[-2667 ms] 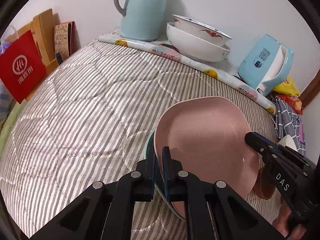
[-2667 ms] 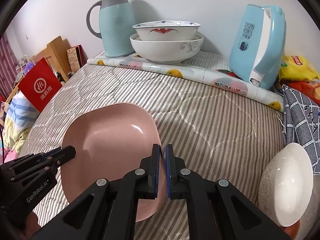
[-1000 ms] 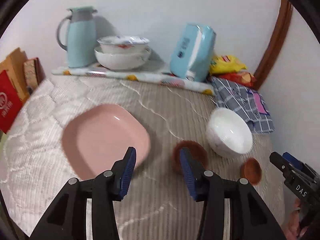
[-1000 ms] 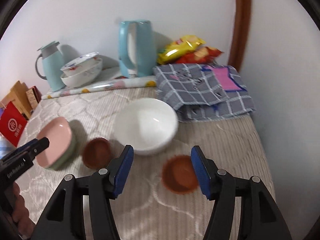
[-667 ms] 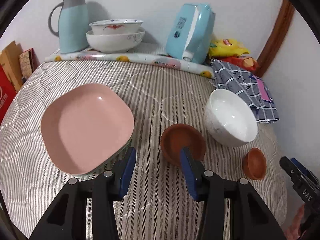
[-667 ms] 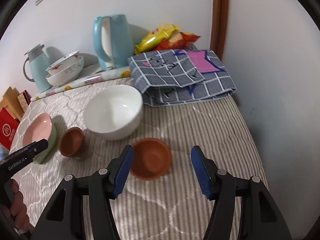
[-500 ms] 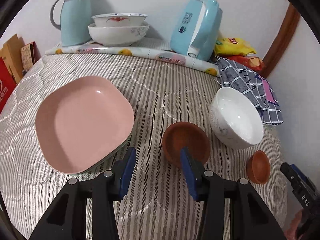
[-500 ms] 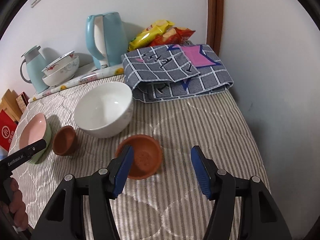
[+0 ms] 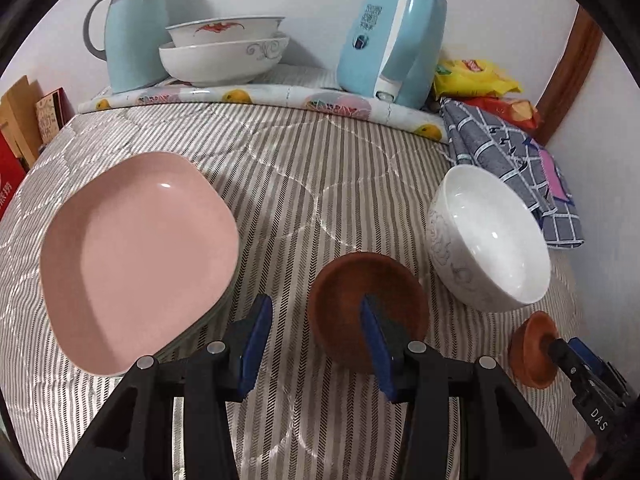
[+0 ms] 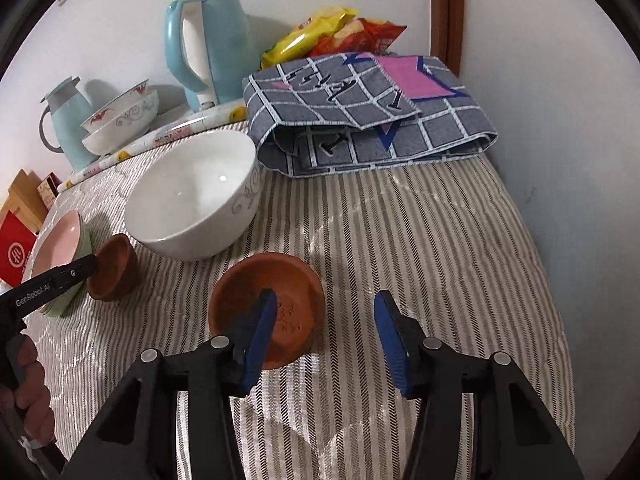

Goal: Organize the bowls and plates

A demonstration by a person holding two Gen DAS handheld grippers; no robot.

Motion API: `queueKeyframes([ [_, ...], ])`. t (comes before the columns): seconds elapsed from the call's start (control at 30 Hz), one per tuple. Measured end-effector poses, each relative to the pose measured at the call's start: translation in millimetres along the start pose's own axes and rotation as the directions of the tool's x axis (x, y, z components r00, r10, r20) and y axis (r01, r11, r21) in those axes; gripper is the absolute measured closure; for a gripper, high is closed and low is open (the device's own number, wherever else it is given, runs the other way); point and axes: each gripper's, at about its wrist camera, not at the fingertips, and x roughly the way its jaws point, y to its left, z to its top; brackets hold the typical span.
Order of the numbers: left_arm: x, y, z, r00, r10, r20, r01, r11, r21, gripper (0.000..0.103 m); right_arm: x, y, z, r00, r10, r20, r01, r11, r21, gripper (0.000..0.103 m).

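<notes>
Striped bed [image 9: 320, 168] is seen; each open gripper, left gripper [image 9: 316, 336] and just-narrowing right gripper [image 10: 326, 330], is straddling one terracotta bowl's [image 9: 352, 292] rim, nothing gripped.

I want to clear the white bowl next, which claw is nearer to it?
Hard to call. The left claw straddles the rim of one brown bowl, the right claw the other's; both bowls sit beside the white bowl.

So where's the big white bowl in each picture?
Left wrist view: the white bowl sits at the right, beside a brown dish.
Right wrist view: the same bowl sits left of centre.
Shared landmark: the checked grey cloth just behind it.
</notes>
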Motion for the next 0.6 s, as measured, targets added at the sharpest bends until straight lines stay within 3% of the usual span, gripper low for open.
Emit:
queueKeyframes([
  [0.13,7.4,-0.4,0.7,1.0,-0.005,-0.011,0.005,1.0,-0.003,0.061,9.0,-1.0,-1.4,1.0,0.014,-0.021,-0.014,1.0,0.013,0.055],
  [0.23,12.8,-2.5,0.6,0.999,-0.008,-0.031,0.008,1.0,0.008,0.068,15.0,1.5,-2.1,0.999,0.017,-0.037,-0.017,1.0,0.005,0.056],
  [0.37,21.6,-6.5,0.5,0.999,-0.004,-0.051,0.005,1.0,0.023,0.076,25.2,6.0,-2.3,0.997,0.036,-0.069,-0.035,0.999,0.007,0.07],
  [0.6,26.8,-9.0,2.5,0.999,-0.009,-0.049,0.01,1.0,0.023,0.081,29.8,9.8,-3.9,0.997,0.033,-0.076,-0.031,0.999,0.017,0.072],
])
